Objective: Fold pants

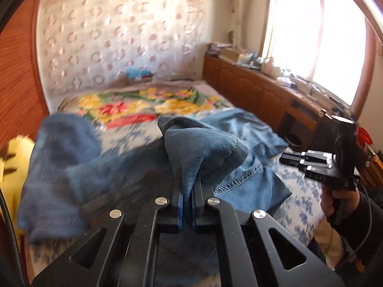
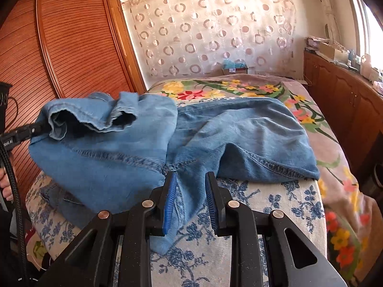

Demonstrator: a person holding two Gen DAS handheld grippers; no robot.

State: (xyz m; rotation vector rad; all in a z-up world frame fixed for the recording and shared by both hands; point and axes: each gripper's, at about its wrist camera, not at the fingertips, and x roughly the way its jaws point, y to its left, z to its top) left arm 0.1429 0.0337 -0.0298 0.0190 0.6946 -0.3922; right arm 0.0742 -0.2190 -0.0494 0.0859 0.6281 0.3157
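Blue denim pants (image 2: 239,129) lie across the bed (image 2: 275,203). One part is lifted and folded over toward the left. My left gripper (image 1: 188,186) is shut on a bunched fold of the pants (image 1: 205,143) and holds it above the bed. In the right wrist view the left gripper (image 2: 39,127) grips the raised hem end at the left edge. My right gripper (image 2: 191,177) hovers low over the near edge of the pants. Its blue pads (image 2: 170,203) stand apart, and a denim strip lies on the sheet between them. A hand (image 1: 340,198) holds the right gripper (image 1: 301,162).
A blue-flowered sheet covers the near end of the bed, and a bright floral blanket (image 2: 239,88) covers the far end. A slatted wooden wardrobe (image 2: 59,47) stands on the left. A wooden cabinet (image 1: 251,88) with clutter runs under the window (image 1: 316,31). A small box (image 2: 234,68) sits at the curtained wall.
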